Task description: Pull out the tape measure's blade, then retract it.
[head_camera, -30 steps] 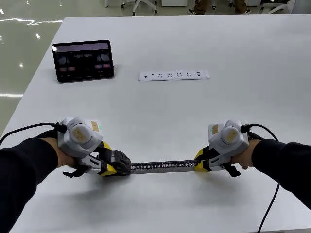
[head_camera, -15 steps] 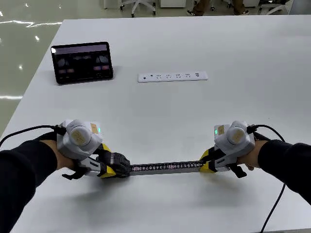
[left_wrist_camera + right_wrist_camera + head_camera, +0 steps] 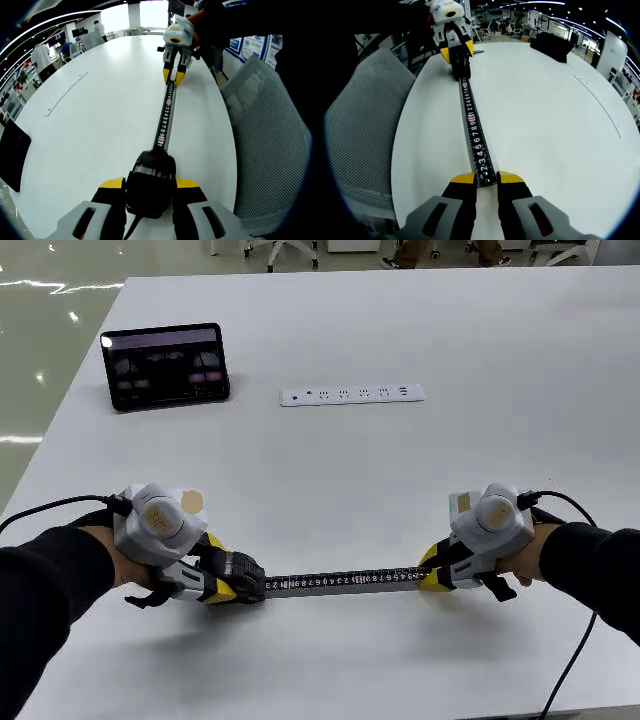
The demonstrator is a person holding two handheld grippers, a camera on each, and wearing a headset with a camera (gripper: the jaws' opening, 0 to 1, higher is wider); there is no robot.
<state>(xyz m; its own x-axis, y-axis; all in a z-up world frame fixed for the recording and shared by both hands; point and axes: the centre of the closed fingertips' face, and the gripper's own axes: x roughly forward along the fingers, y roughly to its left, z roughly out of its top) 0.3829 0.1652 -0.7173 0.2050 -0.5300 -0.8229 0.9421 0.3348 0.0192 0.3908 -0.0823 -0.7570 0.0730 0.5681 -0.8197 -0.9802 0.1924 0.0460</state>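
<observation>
The black tape measure case [image 3: 240, 576] rests on the white table near its front edge, and my left gripper [image 3: 218, 580] is shut on it; up close the case [image 3: 150, 182] sits between the yellow-tipped jaws. Its dark numbered blade [image 3: 345, 581] runs flat along the table to the right. My right gripper [image 3: 432, 577] is shut on the blade's end [image 3: 484, 176]. The blade [image 3: 472, 125] stretches away toward the left gripper [image 3: 454, 50] in the right gripper view, and toward the right gripper [image 3: 174, 75] in the left gripper view.
A dark tablet [image 3: 165, 364] stands propped at the back left. A white power strip [image 3: 352, 394] lies in the middle of the table [image 3: 400, 470]. A grey mesh chair [image 3: 270, 150] stands close to the table's front edge. Cables trail from both grippers.
My right gripper has moved to the right with the blade's end, and more blade now shows between the grippers. The left gripper and the case have stayed put.
</observation>
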